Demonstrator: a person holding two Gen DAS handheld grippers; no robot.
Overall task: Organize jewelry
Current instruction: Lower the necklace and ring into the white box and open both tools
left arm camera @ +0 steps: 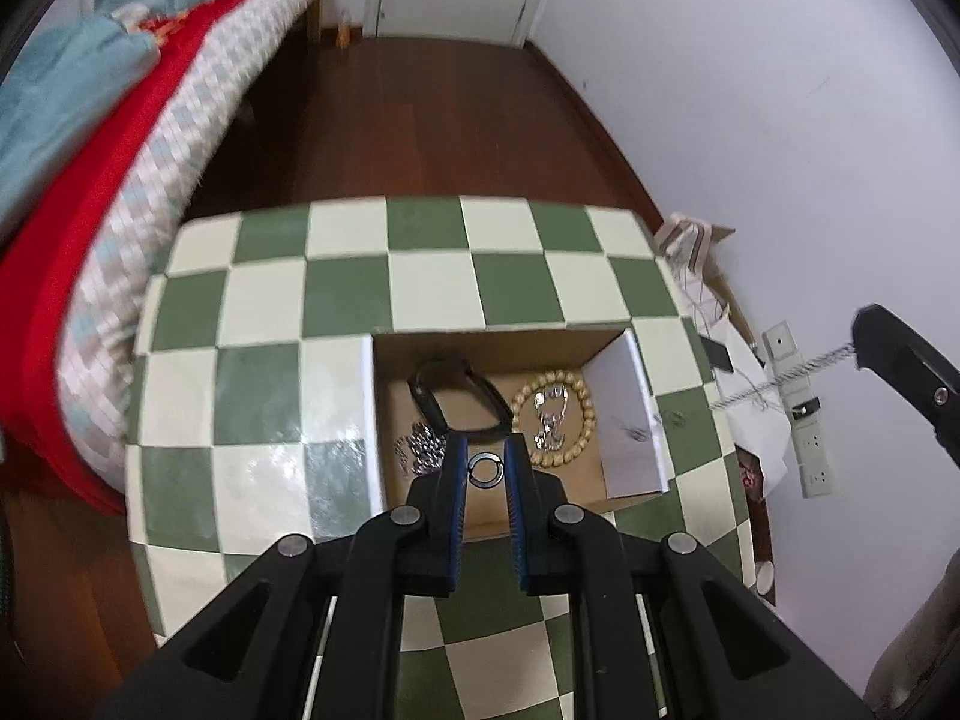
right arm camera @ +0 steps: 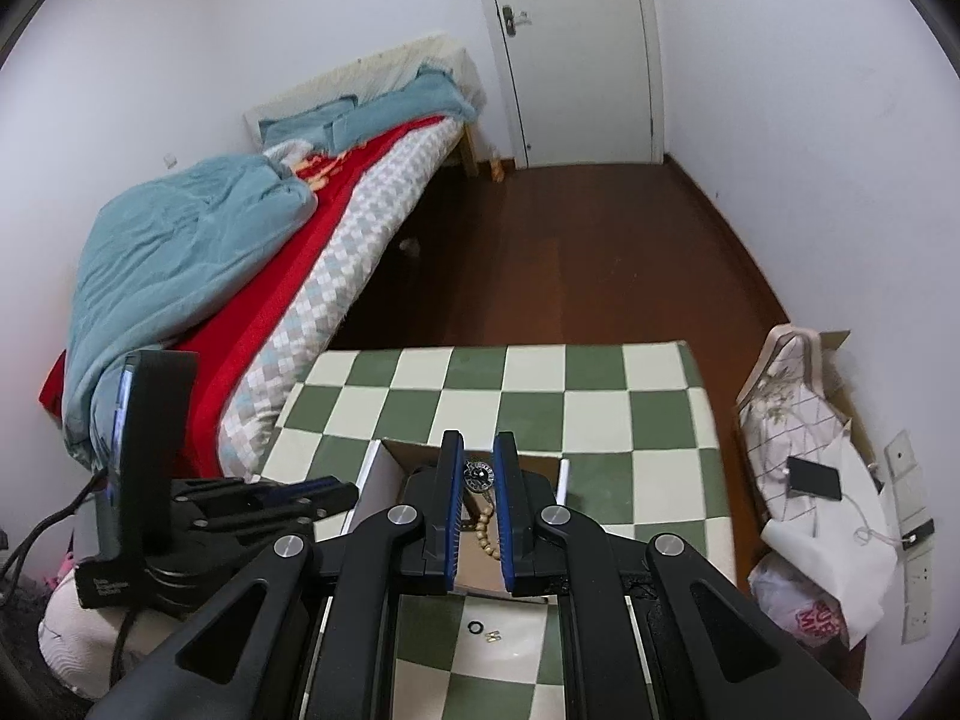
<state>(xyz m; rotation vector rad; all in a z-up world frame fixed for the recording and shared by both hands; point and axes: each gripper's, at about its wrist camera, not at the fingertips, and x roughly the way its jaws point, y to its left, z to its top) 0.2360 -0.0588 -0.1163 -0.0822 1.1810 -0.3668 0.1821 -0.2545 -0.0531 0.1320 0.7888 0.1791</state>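
Below the left tongs (left arm camera: pixel 485 471) a cardboard box (left arm camera: pixel 498 343) is seen on the checked table (left arm camera: pixel 420 264); a small metal ring (left arm camera: pixel 485 470) is gripped between the nearly closed tips. Beyond them, a bead bracelet (left arm camera: pixel 555 425) circling a silver pendant (left arm camera: pixel 549 417), a black band (left arm camera: pixel 459 399) and a half-hidden silver chain (left arm camera: pixel 420 449) are held in the box. A round studded ornament (right arm camera: pixel 478 475) is clamped in the right tongs (right arm camera: pixel 478 474), its beads dangling; a small ring (right arm camera: pixel 475 626) and a blurred clasp (right arm camera: pixel 494 635) are left on the table beneath.
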